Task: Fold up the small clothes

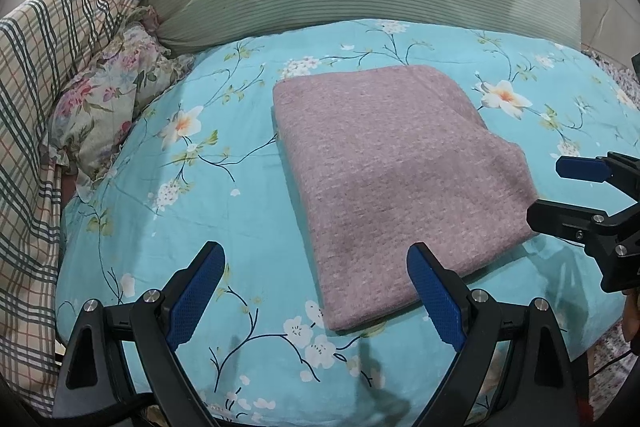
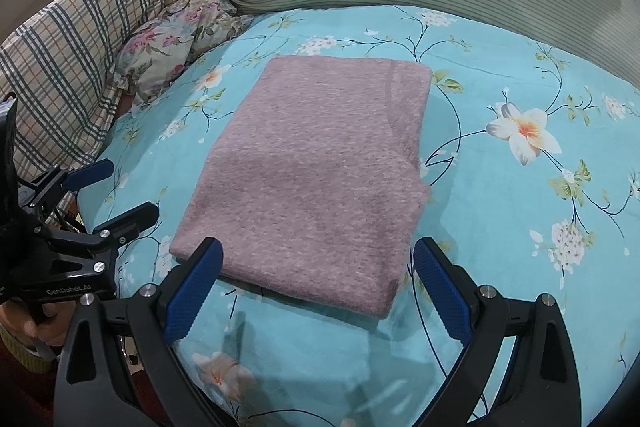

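Pink knit [image 1: 396, 171] folded on bed [image 1: 208, 211]; left gripper [image 1: 316, 301], right gripper [image 2: 318, 297] both released. Careless regrab probably drags layers, undoing fold.

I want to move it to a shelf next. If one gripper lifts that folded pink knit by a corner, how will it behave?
The folded pink knit looks soft and layered, so it would probably droop and unfold from one corner. Its fuzzy weave should grip the ribbed blue pads rather than slip. It likely weighs little; both the left gripper and right gripper are open and could support opposite edges.
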